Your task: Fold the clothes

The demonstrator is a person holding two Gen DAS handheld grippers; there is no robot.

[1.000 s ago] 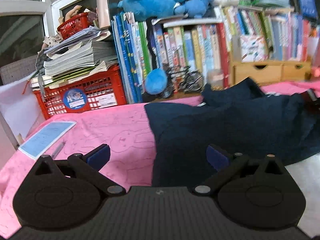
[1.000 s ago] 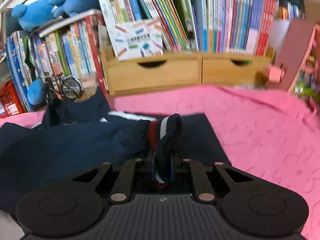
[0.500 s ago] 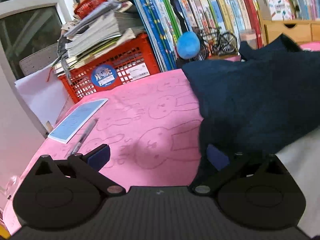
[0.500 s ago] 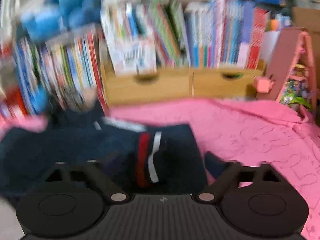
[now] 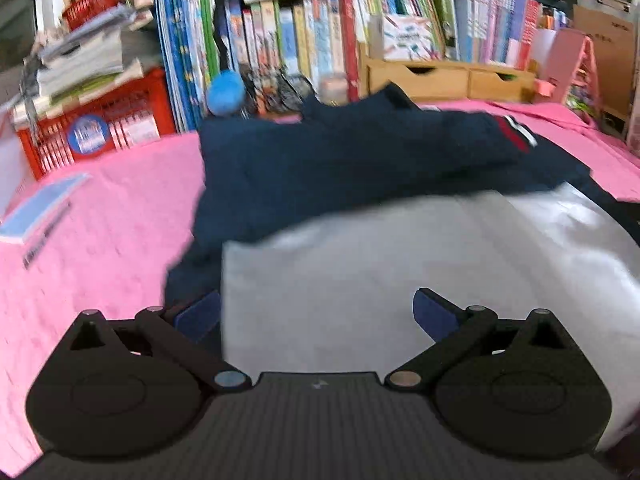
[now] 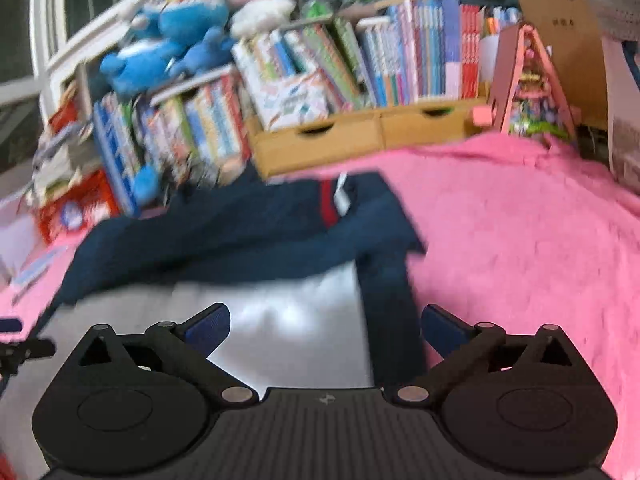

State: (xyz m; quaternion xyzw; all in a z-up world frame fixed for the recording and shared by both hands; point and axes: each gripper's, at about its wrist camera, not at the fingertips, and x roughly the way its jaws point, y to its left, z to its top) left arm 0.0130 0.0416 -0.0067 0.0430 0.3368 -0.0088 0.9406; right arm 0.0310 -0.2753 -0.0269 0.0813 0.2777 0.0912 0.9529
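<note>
A navy garment [image 5: 340, 168] with a red and white striped cuff [image 5: 516, 136] lies on the pink cloth, its sleeve folded across the body. A grey-white panel [image 5: 400, 264] covers its near part. My left gripper [image 5: 316, 316] is open and empty above the panel's left edge. In the right wrist view the garment [image 6: 240, 236] and cuff [image 6: 332, 204] lie ahead, with the panel [image 6: 288, 328] below. My right gripper [image 6: 326, 330] is open and empty over the panel's right edge and a navy strip [image 6: 394, 312].
Pink cloth [image 6: 520, 260] covers the surface. At the back stand rows of books [image 5: 304, 36], wooden drawers [image 6: 360, 136], a red crate [image 5: 96, 128] with paper stacks, and blue plush toys [image 6: 168, 52]. A blue notebook [image 5: 40, 208] lies at the left.
My right gripper let go of the striped cuff and pulled back and up. My left gripper swung right, over the grey-white panel. The sleeve now lies folded across the garment.
</note>
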